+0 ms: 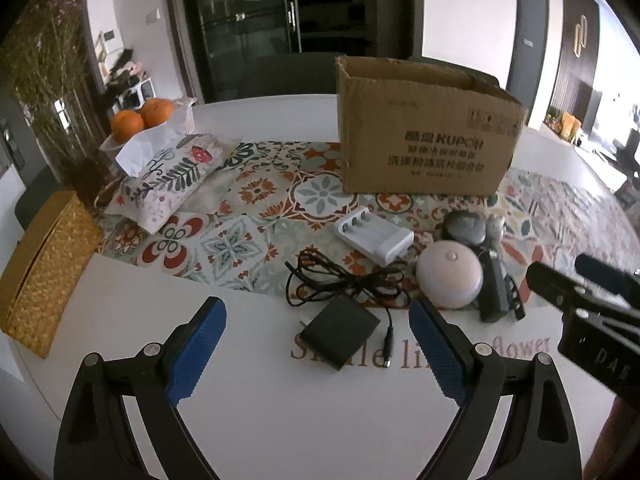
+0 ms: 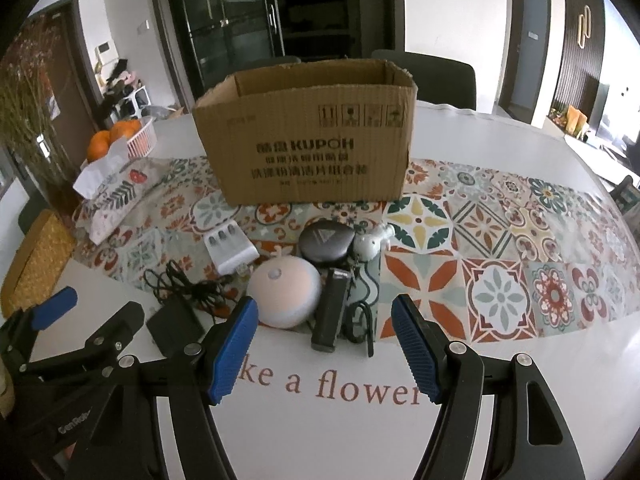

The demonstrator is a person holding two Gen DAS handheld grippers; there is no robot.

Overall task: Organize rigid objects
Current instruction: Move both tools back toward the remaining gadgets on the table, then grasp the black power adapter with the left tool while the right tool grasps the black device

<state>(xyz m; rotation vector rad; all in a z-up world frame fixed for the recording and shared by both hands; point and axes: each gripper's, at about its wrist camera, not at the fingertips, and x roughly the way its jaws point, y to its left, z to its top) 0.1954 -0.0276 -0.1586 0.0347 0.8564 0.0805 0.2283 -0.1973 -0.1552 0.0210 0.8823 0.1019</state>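
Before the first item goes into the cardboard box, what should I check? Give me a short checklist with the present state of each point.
1. Left tongs open and holding nothing: ok.
2. Right tongs open and holding nothing: ok.
3. Brown cardboard box upright, top open: ok.
4. Room inside the box: cannot tell, its floor is hidden.
5. Black square power adapter free to lift: not ok, its tangled black cable is attached and lies beside the white battery charger.
6. Round white dome lamp free of neighbours: cannot tell, the black rectangular bar lies close beside it.
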